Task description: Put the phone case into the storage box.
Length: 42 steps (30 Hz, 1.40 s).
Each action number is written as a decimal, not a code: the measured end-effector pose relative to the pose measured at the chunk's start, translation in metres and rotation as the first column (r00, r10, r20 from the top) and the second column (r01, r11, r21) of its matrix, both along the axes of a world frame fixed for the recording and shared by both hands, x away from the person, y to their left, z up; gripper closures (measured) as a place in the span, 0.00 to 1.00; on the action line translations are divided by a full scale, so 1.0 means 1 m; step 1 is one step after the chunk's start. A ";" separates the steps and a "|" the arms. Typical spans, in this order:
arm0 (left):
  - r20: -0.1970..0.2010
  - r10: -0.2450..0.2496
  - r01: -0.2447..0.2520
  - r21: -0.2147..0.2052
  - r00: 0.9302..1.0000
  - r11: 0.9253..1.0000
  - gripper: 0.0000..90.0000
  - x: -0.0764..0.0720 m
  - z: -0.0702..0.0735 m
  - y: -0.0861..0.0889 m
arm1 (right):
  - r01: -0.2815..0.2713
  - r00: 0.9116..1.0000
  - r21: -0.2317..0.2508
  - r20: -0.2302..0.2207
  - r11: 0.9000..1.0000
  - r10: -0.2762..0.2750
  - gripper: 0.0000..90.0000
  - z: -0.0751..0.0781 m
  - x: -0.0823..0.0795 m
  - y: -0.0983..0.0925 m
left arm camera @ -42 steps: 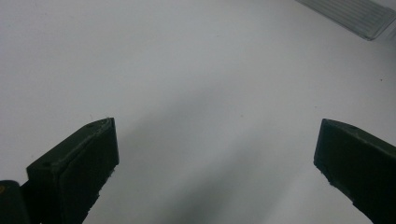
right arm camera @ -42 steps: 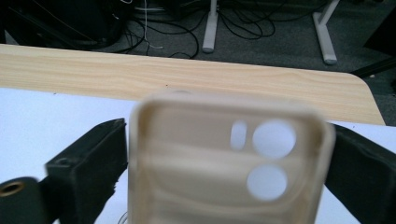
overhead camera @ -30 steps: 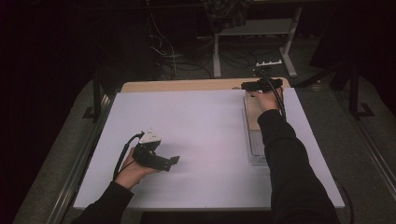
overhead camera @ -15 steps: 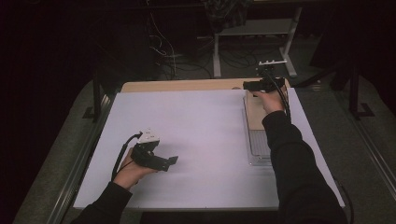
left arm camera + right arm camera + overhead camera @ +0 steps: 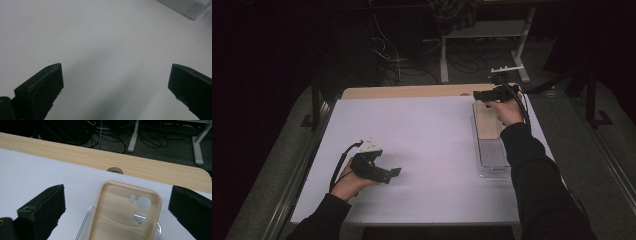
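A beige phone case lies hollow side up at the far end of a clear plastic tray on the right of the white table cover; it also shows as a tan slab from above. My right gripper hangs open over the case's far end, one jaw on each side and nothing between them; in the high view it points left above the tray's far end. My left gripper rests low at the near left, pointing right toward the tray. Its jaws stand wide open over bare white surface.
A strip of bare wooden tabletop with a round cable hole runs along the far edge. Beyond it are cables and metal desk legs on a dark floor. A corner of the clear tray lies ahead of the left gripper.
The right gripper has shifted only slightly over the tray's far end. The left hand and its gripper have stayed where they were.
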<state>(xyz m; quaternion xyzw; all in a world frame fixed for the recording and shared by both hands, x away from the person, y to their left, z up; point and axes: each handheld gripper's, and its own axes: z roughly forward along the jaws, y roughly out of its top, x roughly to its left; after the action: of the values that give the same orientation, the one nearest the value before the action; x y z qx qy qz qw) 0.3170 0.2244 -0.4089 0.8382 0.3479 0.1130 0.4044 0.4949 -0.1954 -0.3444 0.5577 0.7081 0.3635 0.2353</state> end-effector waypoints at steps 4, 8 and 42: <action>-0.002 -0.013 0.013 -0.018 1.000 1.000 0.00 -0.001 0.000 -0.001 | -0.025 1.000 0.005 0.003 1.000 0.025 0.00 0.002 -0.004 -0.001; 0.011 -0.043 0.043 -0.012 0.999 0.999 0.00 -0.001 0.000 0.001 | -0.046 0.999 0.011 0.004 0.999 0.046 0.00 0.003 -0.007 -0.002; 0.009 -0.110 0.110 -0.003 0.994 0.994 0.00 0.000 -0.003 0.021 | -0.273 0.962 0.056 0.039 0.960 0.271 0.00 0.005 -0.056 0.004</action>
<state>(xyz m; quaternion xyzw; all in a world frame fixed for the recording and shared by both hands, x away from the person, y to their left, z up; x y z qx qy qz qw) 0.3172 0.2456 -0.4119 0.8549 0.2997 0.0937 0.4129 0.4390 -0.1916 -0.3392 0.4562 0.7630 0.4224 0.1768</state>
